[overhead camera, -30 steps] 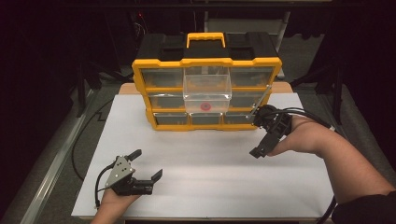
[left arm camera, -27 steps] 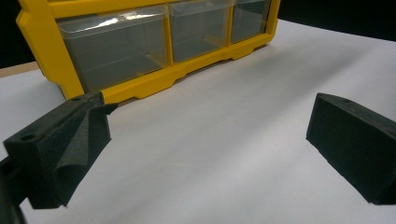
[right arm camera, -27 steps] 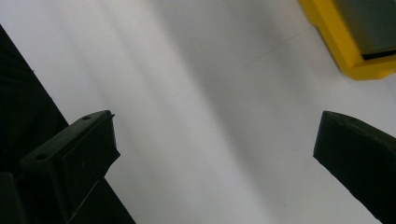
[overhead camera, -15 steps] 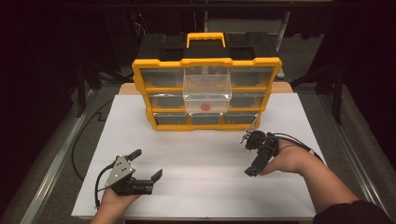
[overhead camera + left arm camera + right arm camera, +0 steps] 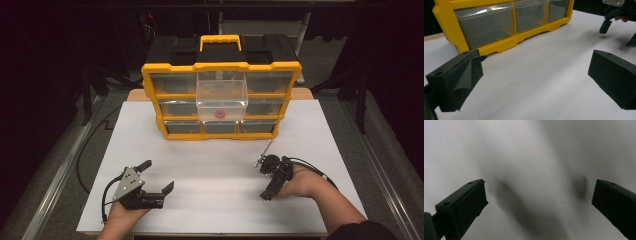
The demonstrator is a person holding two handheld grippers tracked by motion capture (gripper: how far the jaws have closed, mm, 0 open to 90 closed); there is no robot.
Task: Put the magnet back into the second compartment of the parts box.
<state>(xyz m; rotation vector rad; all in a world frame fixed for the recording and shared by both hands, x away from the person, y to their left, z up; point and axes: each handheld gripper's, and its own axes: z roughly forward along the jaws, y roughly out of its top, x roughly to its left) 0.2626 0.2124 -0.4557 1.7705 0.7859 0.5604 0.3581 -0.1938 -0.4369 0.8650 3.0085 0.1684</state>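
At the near edge of the white table (image 5: 215,165), both pairs of jaws stand spread and empty: the left gripper (image 5: 156,176) points right, the right gripper (image 5: 264,181) tips down at the tabletop. Beyond them the yellow drawer cabinet (image 5: 221,87) stands upright, long side facing the person, its clear middle drawer (image 5: 222,95) pulled out.

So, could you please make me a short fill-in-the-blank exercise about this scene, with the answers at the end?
1. The organizer has a frame of the colour ____.
2. One clear drawer is pulled out from the ____ row.
3. A small round thing of the colour ____ lies in that drawer.
4. The jaws of the left gripper and the right gripper stand ____.

Answers: yellow; middle; red; open
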